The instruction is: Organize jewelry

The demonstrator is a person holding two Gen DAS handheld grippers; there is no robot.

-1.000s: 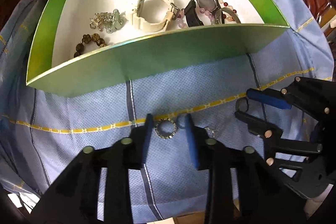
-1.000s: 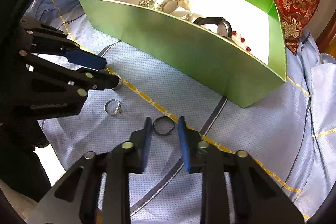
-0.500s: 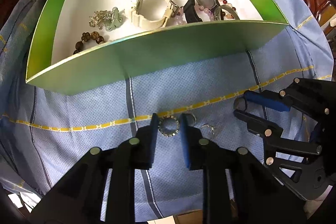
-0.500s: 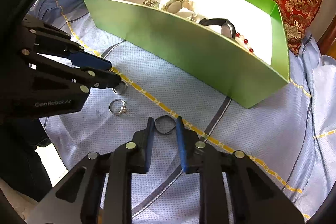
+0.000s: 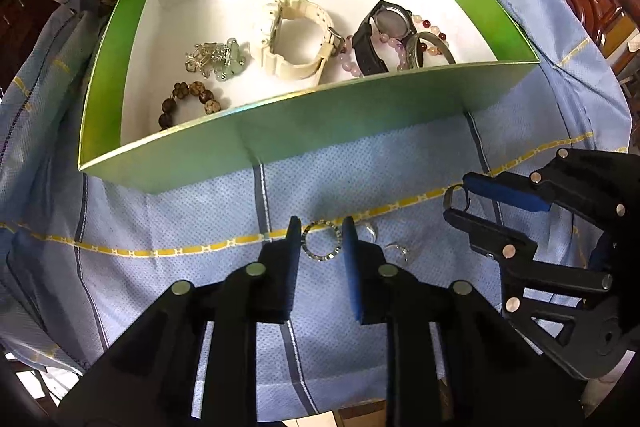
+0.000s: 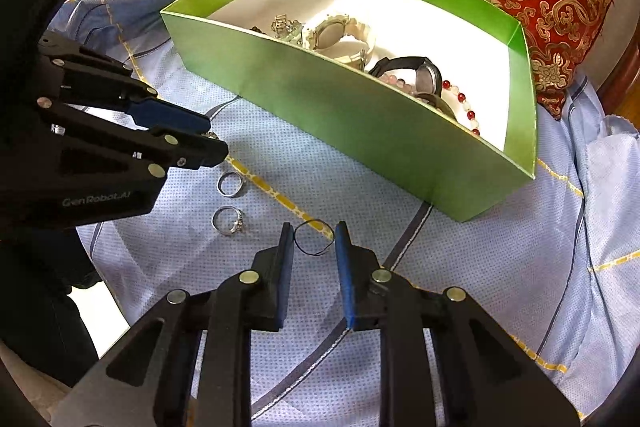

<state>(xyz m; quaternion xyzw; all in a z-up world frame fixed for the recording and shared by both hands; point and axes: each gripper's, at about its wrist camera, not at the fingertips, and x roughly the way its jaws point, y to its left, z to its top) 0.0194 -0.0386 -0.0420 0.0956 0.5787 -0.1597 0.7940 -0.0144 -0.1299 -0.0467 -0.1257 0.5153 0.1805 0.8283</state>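
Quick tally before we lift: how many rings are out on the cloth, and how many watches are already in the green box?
Rings on the cloth: 4 (studded ring, thin dark ring, plain silver ring, stone-set silver ring)
Watches in the green box: 2 (cream watch, black watch)
Total: 6

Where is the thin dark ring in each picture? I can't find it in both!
Left wrist view: the thin dark ring is at the right, pinched at the tip of the right tool.
Right wrist view: it sits low in the middle, between that tool's blue fingers.
Shared landmark: the green box.
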